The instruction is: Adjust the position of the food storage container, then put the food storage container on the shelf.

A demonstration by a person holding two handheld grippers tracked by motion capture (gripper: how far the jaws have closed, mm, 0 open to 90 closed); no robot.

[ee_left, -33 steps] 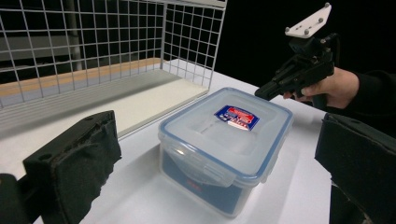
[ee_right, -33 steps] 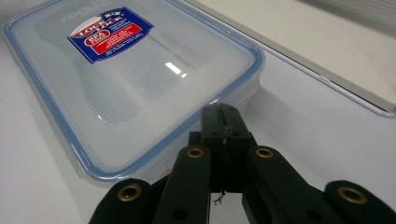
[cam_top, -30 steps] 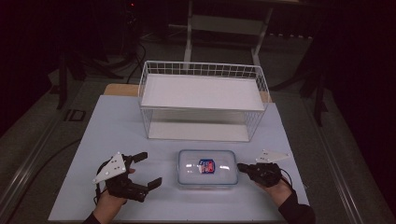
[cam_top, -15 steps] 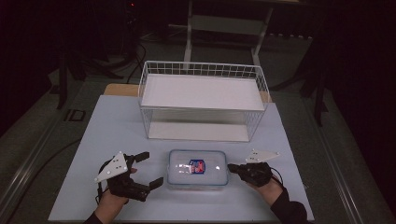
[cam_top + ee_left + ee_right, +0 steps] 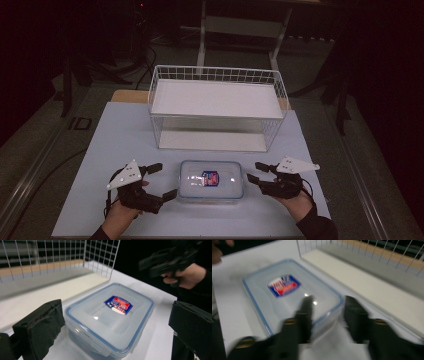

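Clear plastic, edged in blue and sealed by a clip-on lid with a red-and-blue label, the food container (image 5: 210, 181) is lying on the pale desk (image 5: 120, 135) just in front of the white wire basket (image 5: 217, 111). Compared with the pictures from a moment ago, it is now sitting a little further to the person's left and slightly nearer the front edge, so it is apparently being slid or repositioned rather than lifted. The left claw (image 5: 159, 181) is being held wide open around the container's left end, one jaw beyond the far corner and one at the near corner; whether either is touching cannot be told. The right claw (image 5: 256, 171) has been brought in with the container and is being held at its right end, jaws parted and straddling the corner in the blurred right gripper view. A two-sided grip is judged to be in preparation, probably for a lift toward the basket; neither claw is closed on anything yet.
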